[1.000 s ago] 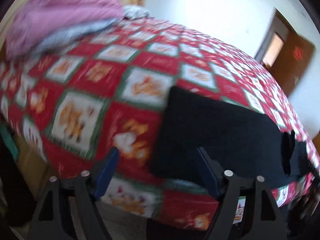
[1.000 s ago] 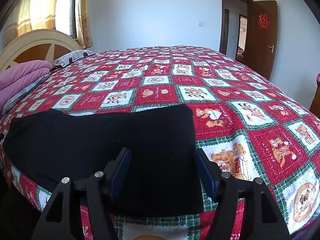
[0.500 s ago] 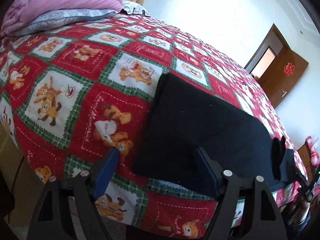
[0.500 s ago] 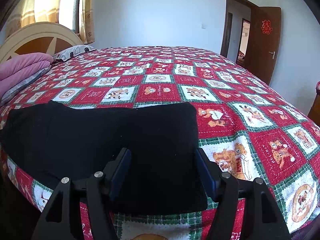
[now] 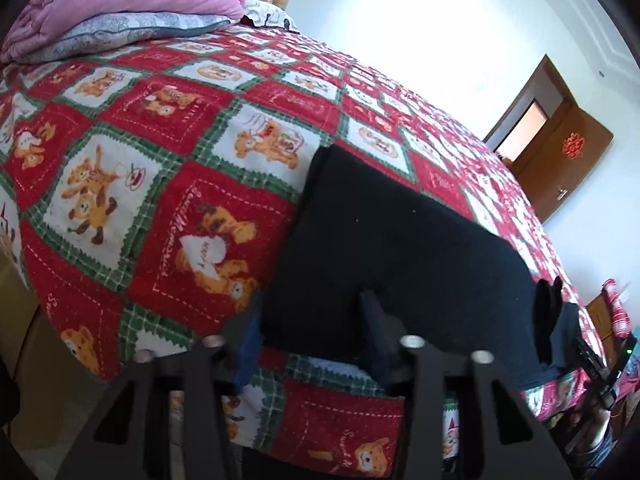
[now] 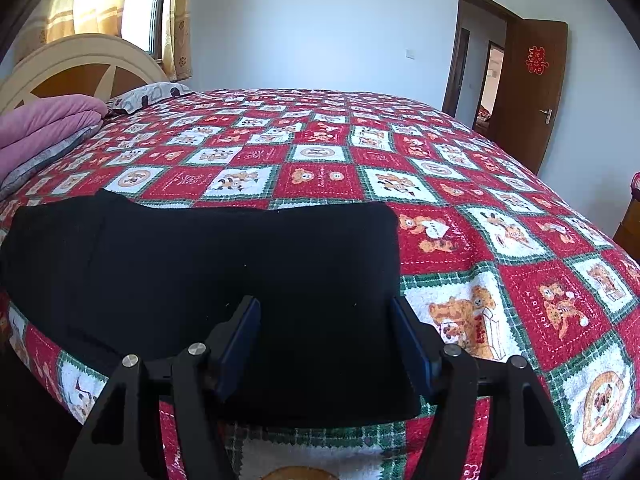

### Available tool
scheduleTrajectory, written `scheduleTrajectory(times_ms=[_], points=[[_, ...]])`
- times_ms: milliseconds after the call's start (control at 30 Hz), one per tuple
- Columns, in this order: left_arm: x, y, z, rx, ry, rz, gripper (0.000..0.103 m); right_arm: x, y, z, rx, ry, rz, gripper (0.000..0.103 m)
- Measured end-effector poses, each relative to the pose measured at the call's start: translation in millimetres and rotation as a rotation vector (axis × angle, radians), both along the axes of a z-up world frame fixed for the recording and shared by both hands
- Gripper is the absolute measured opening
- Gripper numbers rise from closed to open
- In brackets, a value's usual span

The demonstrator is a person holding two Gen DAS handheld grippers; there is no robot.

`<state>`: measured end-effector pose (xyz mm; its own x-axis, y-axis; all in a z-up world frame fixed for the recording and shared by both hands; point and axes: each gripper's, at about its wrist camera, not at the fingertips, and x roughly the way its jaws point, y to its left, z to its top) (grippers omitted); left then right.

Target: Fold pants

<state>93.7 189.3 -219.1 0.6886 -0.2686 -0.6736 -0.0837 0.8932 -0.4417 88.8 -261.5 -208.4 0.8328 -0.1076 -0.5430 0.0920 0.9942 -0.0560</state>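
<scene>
Black pants (image 5: 400, 248) lie flat as a folded rectangle near the front edge of a bed with a red, white and green bear-pattern cover (image 5: 168, 200). My left gripper (image 5: 312, 312) straddles their near left corner. Its jaws are closing with the fabric between them, and a small pucker shows at the right fingertip (image 5: 370, 300). In the right wrist view the pants (image 6: 200, 264) stretch away to the left. My right gripper (image 6: 326, 316) stands open over their right end, with the cloth lying flat between its blue pads (image 6: 408, 332).
A folded pink quilt (image 5: 132, 0) on a grey one and a pillow (image 6: 152, 94) lie by the headboard (image 6: 80, 68) on the left. The bed's front edge drops just below both grippers. A brown door (image 6: 528, 92) stands open at the far right.
The left gripper's jaws have narrowed around the pants' corner, and its view has tipped slightly and sharpened. The right gripper has stayed where it was, still open.
</scene>
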Motion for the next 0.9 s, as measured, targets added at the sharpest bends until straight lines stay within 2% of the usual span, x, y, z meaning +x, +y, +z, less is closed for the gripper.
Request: scheduleTrajectory(times_ms=[33, 167, 267, 400, 500, 733, 900], points=[[0, 3, 1, -0.028, -0.005, -0.013, 0.026, 0, -1, 0, 0.003, -0.002, 0.0, 0.068], [-4, 2, 13, -0.089, -0.032, -0.017, 0.023, 0, -3, 1, 0.014, -0.005, -0.003, 0.068], [-7, -4, 34, -0.115, -0.093, -0.05, 0.022, -1, -7, 4, 0.034, -0.018, -0.009, 0.068], [-13, -18, 71, -0.097, -0.187, -0.1, 0.022, -6, -14, 11, 0.058, -0.061, -0.027, 0.068], [-19, -38, 102, -0.082, -0.265, -0.163, 0.022, -7, -20, 14, 0.078, -0.069, -0.041, 0.068], [-16, -85, 149, -0.127, -0.374, -0.306, 0.022, -7, -35, 19, 0.137, -0.071, -0.074, 0.068], [-10, -149, 185, -0.123, -0.425, -0.473, 0.022, -9, -49, 24, 0.175, -0.087, -0.109, 0.068]])
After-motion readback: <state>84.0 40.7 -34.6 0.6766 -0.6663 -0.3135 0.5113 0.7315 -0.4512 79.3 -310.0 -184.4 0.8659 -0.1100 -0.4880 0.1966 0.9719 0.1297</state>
